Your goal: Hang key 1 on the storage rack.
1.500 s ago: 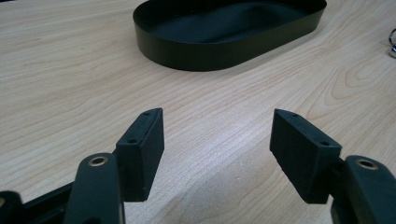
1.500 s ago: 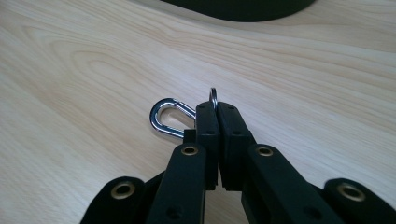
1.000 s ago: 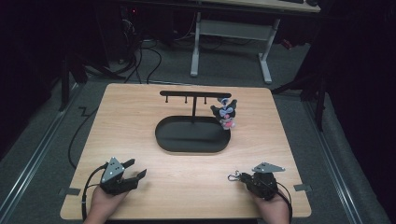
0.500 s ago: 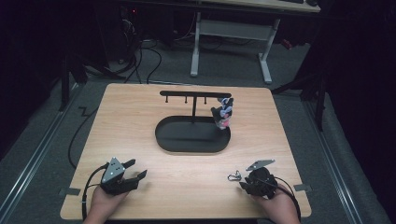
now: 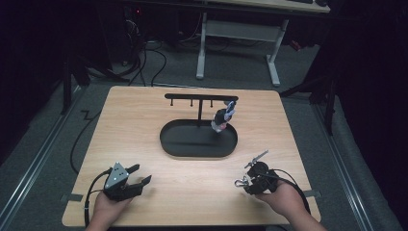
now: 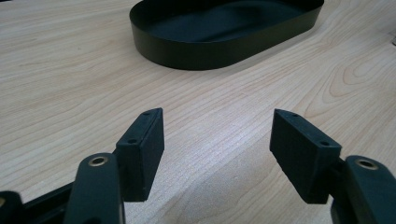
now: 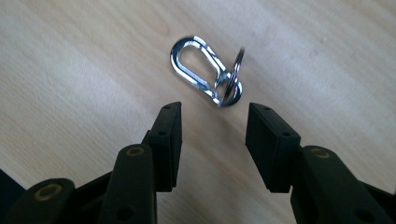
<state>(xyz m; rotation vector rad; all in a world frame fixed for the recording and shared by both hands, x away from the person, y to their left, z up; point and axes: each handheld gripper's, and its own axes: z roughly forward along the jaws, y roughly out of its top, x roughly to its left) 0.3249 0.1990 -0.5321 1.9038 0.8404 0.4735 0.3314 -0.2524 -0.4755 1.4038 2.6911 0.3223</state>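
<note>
A silver carabiner clip (image 7: 198, 70) with a key ring (image 7: 235, 86) on it lies flat on the wooden table (image 5: 144, 134), just beyond the tips of my right gripper (image 7: 212, 116). Its jaws have just been opening and nothing is between them. In the high view the clip (image 5: 239, 182) lies at the front right, beside the right gripper (image 5: 248, 182). My left gripper (image 5: 140, 174) rests at the front left, its jaws wide open and empty (image 6: 217, 135), pointing toward the black oval tray (image 6: 224, 44).
The black oval tray (image 5: 166, 139) sits mid-table. A black rack (image 5: 201, 97) with small hooks rises from it. A grey and pink keychain bundle (image 5: 222, 118) hangs from the rack's right end. Cables trail from both grippers. A desk frame stands beyond the table.
My right hand has shifted a little left and away from the table's front edge, lifting slightly. The hanging bundle has swung slightly left. The left gripper has stayed put.
</note>
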